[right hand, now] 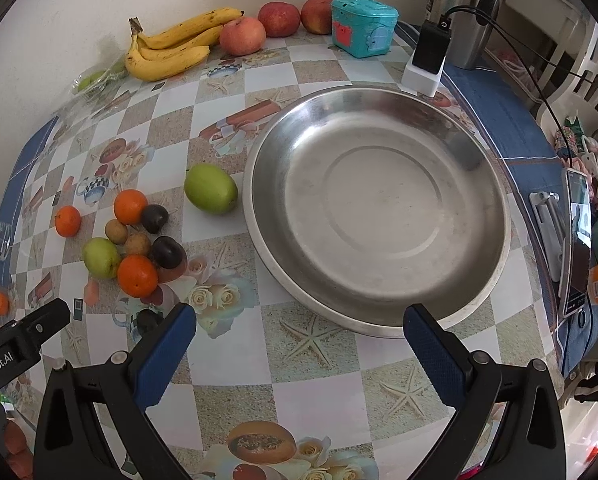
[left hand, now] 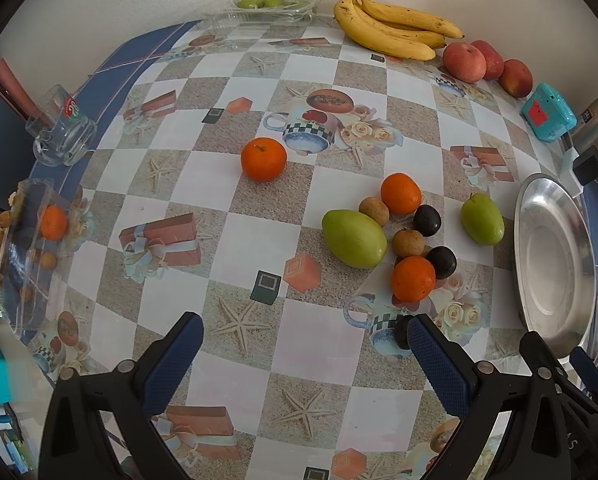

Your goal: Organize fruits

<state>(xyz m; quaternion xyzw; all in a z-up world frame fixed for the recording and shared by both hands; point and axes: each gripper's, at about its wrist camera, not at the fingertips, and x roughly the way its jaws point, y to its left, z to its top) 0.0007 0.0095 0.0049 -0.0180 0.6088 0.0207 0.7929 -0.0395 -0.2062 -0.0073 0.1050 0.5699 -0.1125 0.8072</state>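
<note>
A steel plate (right hand: pixel 475 216) lies empty on the patterned table; it also shows in the left wrist view (left hand: pixel 555 256). Left of it lie loose fruits: a green fruit (right hand: pixel 211 189), oranges (right hand: pixel 137 275), dark plums (right hand: pixel 166 252), brown longans (right hand: pixel 137 245) and a second green fruit (left hand: pixel 354 238). One orange (left hand: pixel 263 159) lies apart. A dark plum (left hand: pixel 401 332) sits by the left gripper's right fingertip. My left gripper (left hand: pixel 303 334) is open and empty above the table. My right gripper (right hand: pixel 299 330) is open and empty at the plate's near edge.
Bananas (left hand: pixel 391 26) and red apples (left hand: pixel 464 62) lie along the back wall. A teal box (right hand: pixel 364 26), a charger (right hand: pixel 431 48) and a flask (right hand: pixel 465 8) stand at the back right. A glass mug (left hand: pixel 61 132) and clear fruit containers (left hand: pixel 31 248) sit at the left edge.
</note>
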